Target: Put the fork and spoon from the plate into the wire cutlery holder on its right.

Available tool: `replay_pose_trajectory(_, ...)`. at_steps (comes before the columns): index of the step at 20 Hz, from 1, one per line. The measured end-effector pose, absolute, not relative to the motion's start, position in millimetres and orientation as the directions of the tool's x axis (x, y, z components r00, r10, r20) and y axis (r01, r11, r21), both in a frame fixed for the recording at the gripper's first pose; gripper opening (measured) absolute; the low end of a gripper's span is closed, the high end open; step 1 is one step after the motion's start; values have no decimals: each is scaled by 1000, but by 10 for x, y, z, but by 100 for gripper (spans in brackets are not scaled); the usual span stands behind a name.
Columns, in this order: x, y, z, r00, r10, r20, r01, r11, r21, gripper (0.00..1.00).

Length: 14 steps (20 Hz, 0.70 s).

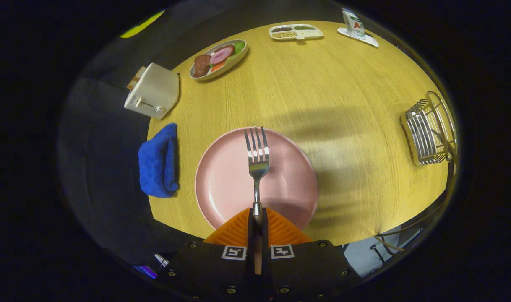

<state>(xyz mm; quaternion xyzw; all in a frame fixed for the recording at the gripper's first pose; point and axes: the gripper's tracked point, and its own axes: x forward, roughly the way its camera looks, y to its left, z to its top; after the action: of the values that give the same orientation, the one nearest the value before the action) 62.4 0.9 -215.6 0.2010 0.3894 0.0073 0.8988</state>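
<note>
A round wooden worktop carries a pink plate, with a wire holder well apart to its right. The claw is clamped on the fork by its handle, tines pointing ahead over the plate. A blue cloth lies just left of the plate, a toaster beyond it.

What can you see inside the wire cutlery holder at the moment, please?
Through the bars of the wire cutlery holder, no cutlery is visible, though its far side is hard to make out. The fork is clamped between the fingers above the pink plate.
</note>
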Motion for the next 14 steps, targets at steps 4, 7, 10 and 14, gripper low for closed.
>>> replay_pose_trajectory(4,589,-399,-1898,731,132,-669,185,905,382,7)
replay_pose_trajectory(7,528,-678,-1736,749,106,-654,210,898,386,7)
replay_pose_trajectory(10,387,-986,-1619,757,77,-649,233,896,378,7)
replay_pose_trajectory(14,161,-1361,-1550,749,44,-661,266,894,361,7)
